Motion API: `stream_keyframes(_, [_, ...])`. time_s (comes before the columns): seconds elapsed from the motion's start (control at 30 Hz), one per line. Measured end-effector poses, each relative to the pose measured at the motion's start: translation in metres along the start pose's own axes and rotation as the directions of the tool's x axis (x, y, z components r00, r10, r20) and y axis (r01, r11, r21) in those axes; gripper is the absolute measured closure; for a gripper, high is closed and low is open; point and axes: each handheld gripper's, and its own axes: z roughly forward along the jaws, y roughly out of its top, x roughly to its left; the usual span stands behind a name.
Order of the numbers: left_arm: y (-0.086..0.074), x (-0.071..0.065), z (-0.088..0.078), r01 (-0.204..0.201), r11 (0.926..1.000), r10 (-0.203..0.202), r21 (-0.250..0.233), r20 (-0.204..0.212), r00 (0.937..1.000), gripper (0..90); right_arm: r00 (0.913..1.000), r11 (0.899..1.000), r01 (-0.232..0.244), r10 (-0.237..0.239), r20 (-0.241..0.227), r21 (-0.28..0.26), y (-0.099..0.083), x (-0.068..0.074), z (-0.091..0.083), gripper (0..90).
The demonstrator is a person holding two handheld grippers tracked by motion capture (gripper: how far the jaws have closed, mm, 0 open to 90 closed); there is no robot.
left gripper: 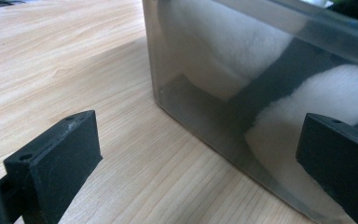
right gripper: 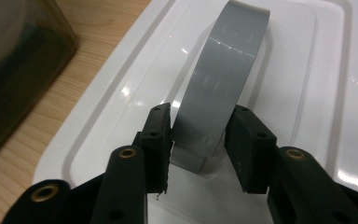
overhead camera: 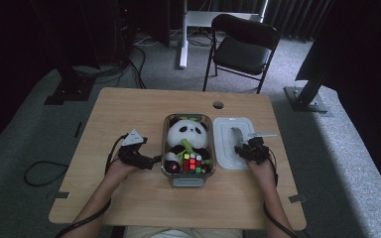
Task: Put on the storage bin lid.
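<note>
The white lid [overhead camera: 232, 144] lies flat on the surface just right of the clear box [overhead camera: 188, 179], toward the right edge, and its grey handle [right gripper: 223, 88] arches up from the middle. I take the work in hand to be lifting this lid by that handle so it can go onto the box. The lid is glossy white plastic with a raised rim and rounded corners; the handle is a smooth matte grey band, curved like a strap, anchored at the near end where I see it fold into the lid. My right hand-held gripper [right gripper: 198, 140] has its two jaws standing either side of the handle near its base: the left pad looks to be at the band's edge, the right pad shows a thin gap, so I judge the grasp not yet closed, jaws released around the handle. My left hand-held gripper [left gripper: 200, 154] is wide open beside the box's left wall, near the front, probably to steady the box. Inside the box lie a plush panda [overhead camera: 187, 134] and a colour cube [overhead camera: 192, 163], filling it nearly to the rim. Box and lid sit mid-surface, toward the near edge.
</note>
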Motion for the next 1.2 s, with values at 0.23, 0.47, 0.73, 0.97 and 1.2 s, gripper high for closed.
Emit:
stream_keyframes(0.23, [0.0,0.001,0.001,0.0,1.0,0.0,-0.002,-0.001,1.0,0.4,0.9951,0.998,-0.012,0.018,0.097,-0.059,0.005,0.004,-0.001,39.8])
stream_keyframes(0.47, [-0.001,0.0,0.002,-0.004,1.0,0.004,0.0,-0.013,0.9999,0.4,0.9861,0.996,-0.074,0.08,0.145,-0.048,0.009,0.005,0.005,31.1])
stream_keyframes(0.73, [-0.002,-0.003,0.006,-0.007,1.0,0.007,-0.002,-0.002,1.0,0.4,0.9845,0.995,-0.091,0.096,0.147,-0.043,0.009,0.008,0.013,43.2])
stream_keyframes(0.97, [-0.002,-0.003,0.007,-0.005,1.0,0.005,-0.007,-0.006,1.0,0.4,0.985,0.997,-0.079,0.082,0.152,-0.026,0.012,0.011,0.012,61.3])
stream_keyframes(1.2, [-0.001,-0.005,0.006,-0.017,0.9998,0.017,-0.008,-0.006,0.9998,0.4,0.9822,0.992,-0.115,0.122,0.143,-0.056,0.013,0.008,-0.001,66.4])
